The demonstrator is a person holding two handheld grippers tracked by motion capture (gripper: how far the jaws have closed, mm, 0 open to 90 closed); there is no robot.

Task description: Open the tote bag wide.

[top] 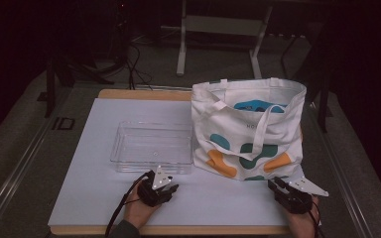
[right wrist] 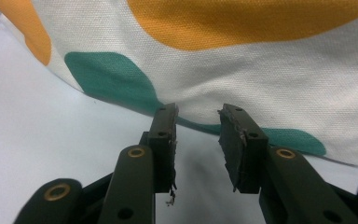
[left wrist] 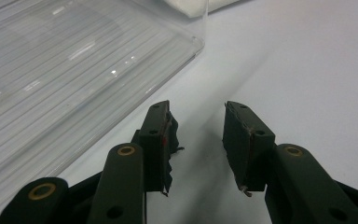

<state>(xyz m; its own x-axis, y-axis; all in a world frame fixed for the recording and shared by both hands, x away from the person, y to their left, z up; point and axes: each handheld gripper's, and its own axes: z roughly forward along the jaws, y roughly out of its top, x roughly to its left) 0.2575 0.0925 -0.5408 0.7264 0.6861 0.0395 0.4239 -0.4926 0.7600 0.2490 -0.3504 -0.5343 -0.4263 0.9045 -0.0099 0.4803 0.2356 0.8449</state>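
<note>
My left gripper [top: 166, 187] and right gripper [top: 279, 186] rest released, with nothing between the jaws, on the white table sheet [top: 99, 163]. The clear plastic rectangular tray [top: 151, 147] lies beside the standing white cloth tote bag with teal and orange patches [top: 248, 131]. Dark grey floor [top: 10, 163] surrounds.

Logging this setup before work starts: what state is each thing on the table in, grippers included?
Tote bag: upright, mouth open, something blue-printed inside.
Clear tray: upright, empty, left of the bag.
Left gripper: jaws apart, nothing between them, near the tray's corner.
Right gripper: jaws apart, nothing between them, facing the bag's lower edge.
</note>
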